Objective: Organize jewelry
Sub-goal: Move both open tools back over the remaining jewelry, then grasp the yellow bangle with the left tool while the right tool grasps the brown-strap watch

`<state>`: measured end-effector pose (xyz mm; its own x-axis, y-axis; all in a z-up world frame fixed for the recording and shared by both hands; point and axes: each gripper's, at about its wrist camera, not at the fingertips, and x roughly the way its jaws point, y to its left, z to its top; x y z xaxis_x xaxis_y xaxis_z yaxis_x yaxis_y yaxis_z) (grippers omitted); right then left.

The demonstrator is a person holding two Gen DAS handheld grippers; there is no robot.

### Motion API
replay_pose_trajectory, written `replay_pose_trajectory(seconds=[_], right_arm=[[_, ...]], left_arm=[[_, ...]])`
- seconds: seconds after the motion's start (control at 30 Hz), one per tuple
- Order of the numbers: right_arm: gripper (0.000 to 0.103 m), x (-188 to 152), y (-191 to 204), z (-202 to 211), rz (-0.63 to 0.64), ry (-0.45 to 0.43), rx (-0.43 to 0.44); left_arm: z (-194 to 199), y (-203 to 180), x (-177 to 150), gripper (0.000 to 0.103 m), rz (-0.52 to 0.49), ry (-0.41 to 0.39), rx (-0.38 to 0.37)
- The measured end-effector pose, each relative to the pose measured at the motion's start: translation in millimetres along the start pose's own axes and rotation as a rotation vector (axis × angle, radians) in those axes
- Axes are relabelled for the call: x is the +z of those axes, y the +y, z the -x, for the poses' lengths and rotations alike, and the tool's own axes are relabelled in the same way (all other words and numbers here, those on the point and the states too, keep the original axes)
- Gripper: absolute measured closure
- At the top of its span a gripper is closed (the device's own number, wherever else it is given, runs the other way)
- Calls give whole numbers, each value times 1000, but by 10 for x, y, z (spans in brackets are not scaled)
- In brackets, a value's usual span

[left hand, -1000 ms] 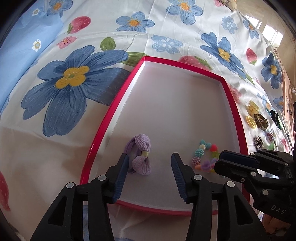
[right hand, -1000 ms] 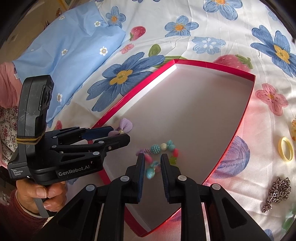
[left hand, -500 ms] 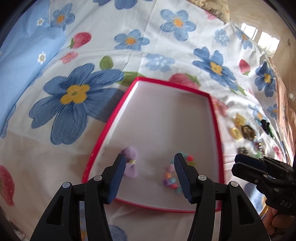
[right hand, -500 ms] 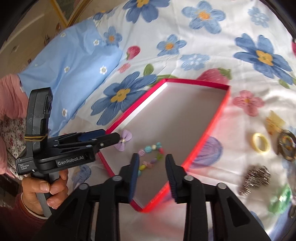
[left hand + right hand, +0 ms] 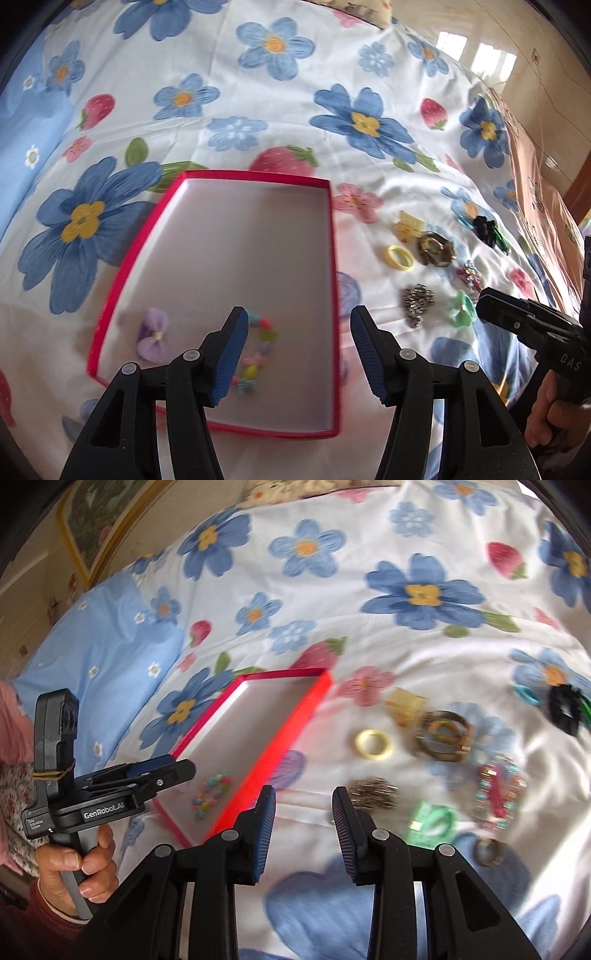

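Observation:
The red box with a white floor lies on the flowered sheet. In it are a purple bow and a coloured bead bracelet, also seen as the bracelet. My left gripper hovers over the box's near end, its jaws opening, with nothing between them. It shows from the side as the left gripper. My right gripper is open and empty over bare sheet, just right of the box. A silver chain lies close beyond its right fingertip.
Loose pieces lie on the sheet right of the box: a yellow ring, a brown bangle, an amber clip, a green piece, a red and turquoise bracelet, a black scrunchie. A blue pillow lies left.
Both grippers have pulled back and risen from the box. The right one widened its jaws and swung right, out over the sheet. The left one opened wider. The bead bracelet stays in the box.

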<state>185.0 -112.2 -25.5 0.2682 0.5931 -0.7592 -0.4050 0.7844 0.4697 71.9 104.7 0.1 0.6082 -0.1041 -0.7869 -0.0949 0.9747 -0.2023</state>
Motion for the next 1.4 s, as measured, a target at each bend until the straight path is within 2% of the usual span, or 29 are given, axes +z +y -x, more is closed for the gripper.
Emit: replay_pose_trajectory(seconds=[0.47,0.73,1.13,1.27,1.33,1.37,1.4], right_arm=[[68,-53,-578,232,-94,-39,-106],[69,98,-805,71,-117,-41,-142],[69,325,-1105,-299,-145,0,-168],[72,348,-1184,-442,-156,27,-171],[72,355,-1194,-493,-151,35,-177],[73,355,-1196,-518,-145,38,-183],[77,358,-1199,-540,-141,43,-193]], left_arm=[[-310,-409,198,42,-70,30,-33],[-627,-628,391,42,-124,53,-45],[-1415,-901,680,44,-193,124,-44],[-1667,-982,717,53,-213,157,-43],[-1802,-1011,714,63,-219,181,-39],[-1845,-1018,713,74,-220,192,-38],[-1896,-1033,713,79,-222,202,-39]])
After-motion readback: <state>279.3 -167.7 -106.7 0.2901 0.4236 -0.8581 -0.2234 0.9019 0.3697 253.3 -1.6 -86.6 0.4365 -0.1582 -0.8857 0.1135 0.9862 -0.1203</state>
